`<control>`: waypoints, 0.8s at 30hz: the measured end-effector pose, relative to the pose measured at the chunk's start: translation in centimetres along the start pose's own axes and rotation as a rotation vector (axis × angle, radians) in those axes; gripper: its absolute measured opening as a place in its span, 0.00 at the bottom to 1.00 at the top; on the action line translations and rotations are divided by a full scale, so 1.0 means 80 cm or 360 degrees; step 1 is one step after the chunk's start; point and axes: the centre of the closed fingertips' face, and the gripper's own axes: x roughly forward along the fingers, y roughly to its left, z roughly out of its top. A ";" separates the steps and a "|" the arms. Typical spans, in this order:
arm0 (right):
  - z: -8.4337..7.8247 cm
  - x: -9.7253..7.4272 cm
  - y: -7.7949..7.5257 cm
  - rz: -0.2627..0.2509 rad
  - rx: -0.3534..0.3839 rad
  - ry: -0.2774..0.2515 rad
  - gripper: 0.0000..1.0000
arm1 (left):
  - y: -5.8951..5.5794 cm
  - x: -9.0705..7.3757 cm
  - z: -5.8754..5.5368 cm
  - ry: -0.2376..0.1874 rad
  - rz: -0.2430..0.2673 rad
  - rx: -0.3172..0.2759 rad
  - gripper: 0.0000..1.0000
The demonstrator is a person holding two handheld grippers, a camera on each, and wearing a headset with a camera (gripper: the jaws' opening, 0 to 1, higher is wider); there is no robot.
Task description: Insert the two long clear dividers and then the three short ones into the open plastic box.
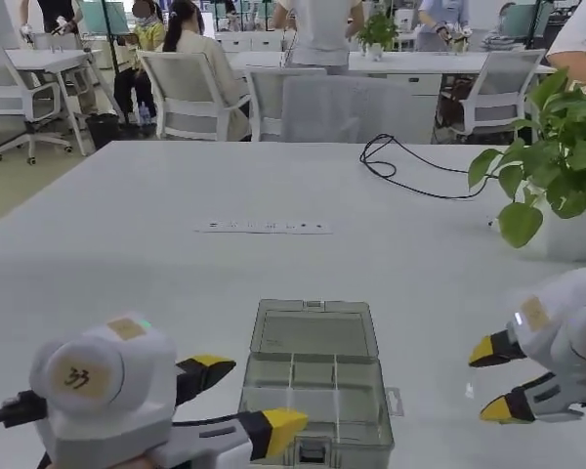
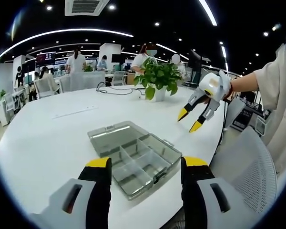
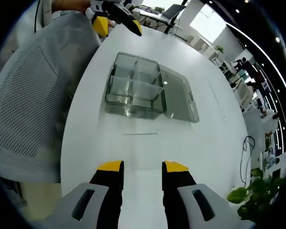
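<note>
Head view: plastic box point(image 1: 317, 391), clear, at the near edge of the white worktop point(image 1: 176, 274), about midway along it. Its lid point(image 1: 314, 330) is swung open and lies flat on the far side. Clear dividers point(image 1: 293, 373) stand upright in the base, splitting it into compartments; their exact number cannot be told. The left gripper point(image 1: 249, 393) is just beside the box's left side, jaws spread wide with nothing between them. The right gripper point(image 1: 486, 381) hovers apart from the box's right side, jaws parted, empty. Left gripper view: own jaws point(image 2: 147, 162) flank the box, wide apart. Right gripper view: own jaws point(image 3: 142, 166) stand moderately open over bare worktop. A potted plant point(image 1: 552, 166) is at the far right edge, with a black cable point(image 1: 400, 166) looped beside it.
</note>
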 end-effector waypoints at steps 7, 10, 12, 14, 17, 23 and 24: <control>0.058 0.001 -0.008 -0.0079 -0.0038 -0.0148 0.32 | -0.010 0.005 0.000 -0.0012 -0.0056 -0.0091 0.49; 0.086 0.001 -0.010 -0.0112 -0.0056 -0.0218 0.32 | -0.014 0.007 0.002 -0.0029 -0.0079 -0.0139 0.45; 0.102 0.000 -0.009 -0.0124 -0.0071 -0.0253 0.32 | -0.016 0.007 0.004 -0.0050 -0.0091 -0.0183 0.43; 0.117 0.001 -0.008 -0.0132 -0.0096 -0.0286 0.32 | -0.018 0.008 0.005 -0.0063 -0.0105 -0.0216 0.42; 0.135 0.002 -0.007 -0.0145 -0.0122 -0.0320 0.32 | -0.020 0.007 0.008 -0.0091 -0.0124 -0.0261 0.40; 0.167 0.001 -0.004 -0.0160 -0.0166 -0.0396 0.32 | -0.025 0.006 0.017 -0.0170 -0.0167 -0.0332 0.34; 0.171 0.001 -0.004 -0.0159 -0.0169 -0.0403 0.32 | -0.025 0.006 0.019 -0.0184 -0.0174 -0.0350 0.32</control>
